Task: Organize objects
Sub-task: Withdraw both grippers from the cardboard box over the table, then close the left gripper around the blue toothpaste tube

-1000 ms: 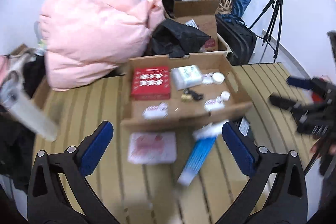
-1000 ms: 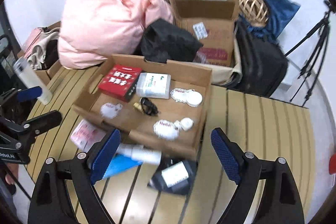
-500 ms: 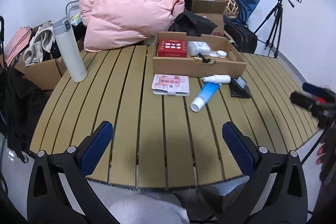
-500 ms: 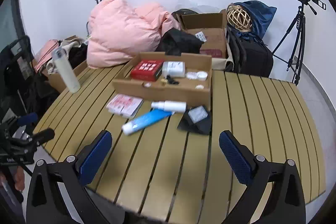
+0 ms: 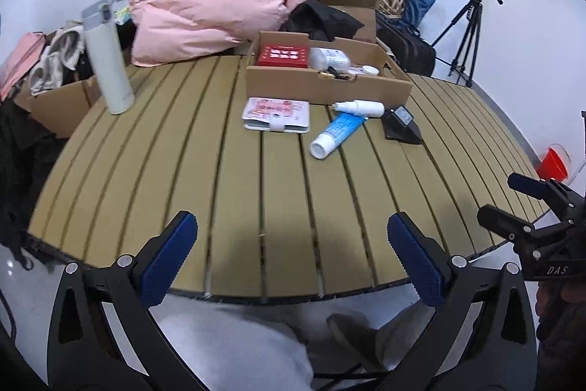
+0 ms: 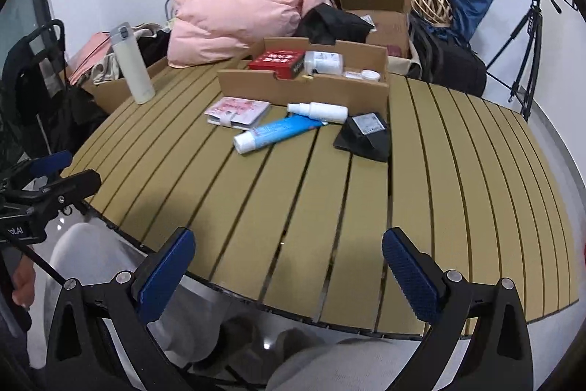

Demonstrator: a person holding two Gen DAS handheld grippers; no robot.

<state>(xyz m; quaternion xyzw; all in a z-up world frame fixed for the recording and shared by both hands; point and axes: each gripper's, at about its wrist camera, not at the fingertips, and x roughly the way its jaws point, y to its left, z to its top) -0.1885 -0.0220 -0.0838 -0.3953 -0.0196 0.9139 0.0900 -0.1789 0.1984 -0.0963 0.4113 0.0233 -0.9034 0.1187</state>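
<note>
Both of my grippers have drawn back from over the shallow brown cardboard tray (image 5: 326,87) to the near edge of the round slatted tan table (image 5: 234,200), so the whole tabletop now shows. My left gripper (image 5: 293,259) hangs with its blue pads spread wide and nothing between them; my right gripper (image 6: 287,272) is likewise spread as wide as it goes and empty. From the left camera I can read "DAS" in pale letters on the right gripper's black body. Inside the tray sit a red box with white print (image 5: 282,55), too small to read, and a white labelled pack (image 5: 329,58). Just in front of the tray lie a pink-and-white snap-close wallet (image 5: 276,114), a small white spray bottle (image 5: 360,107), a blue-and-white tube (image 5: 337,133) touching the bottle, and a black pouch with a white label (image 5: 400,126); none of their writing is legible. A tall white flask with a grey lid (image 5: 108,61) stands upright at the table's left rim, well apart from the rest.
</note>
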